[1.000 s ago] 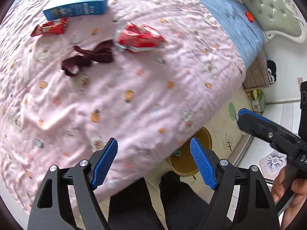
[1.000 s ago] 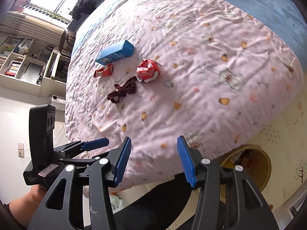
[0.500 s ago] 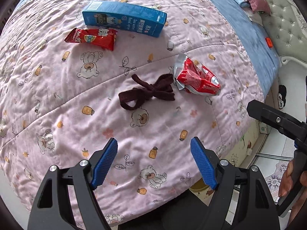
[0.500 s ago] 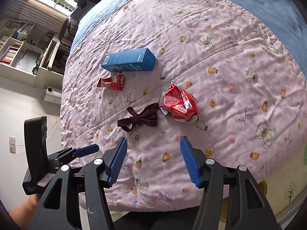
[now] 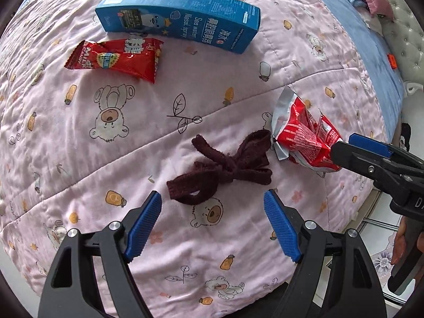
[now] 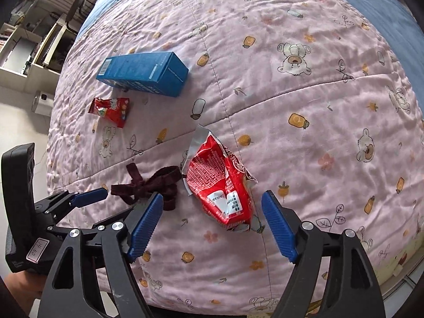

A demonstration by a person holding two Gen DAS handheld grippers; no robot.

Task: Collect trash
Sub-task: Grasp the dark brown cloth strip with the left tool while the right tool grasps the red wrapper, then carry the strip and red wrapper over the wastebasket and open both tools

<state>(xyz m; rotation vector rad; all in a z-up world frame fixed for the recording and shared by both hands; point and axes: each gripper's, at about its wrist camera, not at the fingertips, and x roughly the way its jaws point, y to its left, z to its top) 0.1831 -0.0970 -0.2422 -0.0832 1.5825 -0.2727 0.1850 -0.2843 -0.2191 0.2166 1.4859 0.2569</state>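
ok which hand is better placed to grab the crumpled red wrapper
Right. The right gripper is open with the crumpled red wrapper lying just ahead between its fingers. The left gripper faces the dark ribbon instead.

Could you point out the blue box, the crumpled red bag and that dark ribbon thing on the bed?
blue box (image 5: 182, 23): left wrist view, on its printed top face.
crumpled red bag (image 6: 220, 185): right wrist view, on its red middle.
dark ribbon (image 5: 230, 167): left wrist view, on the knot.
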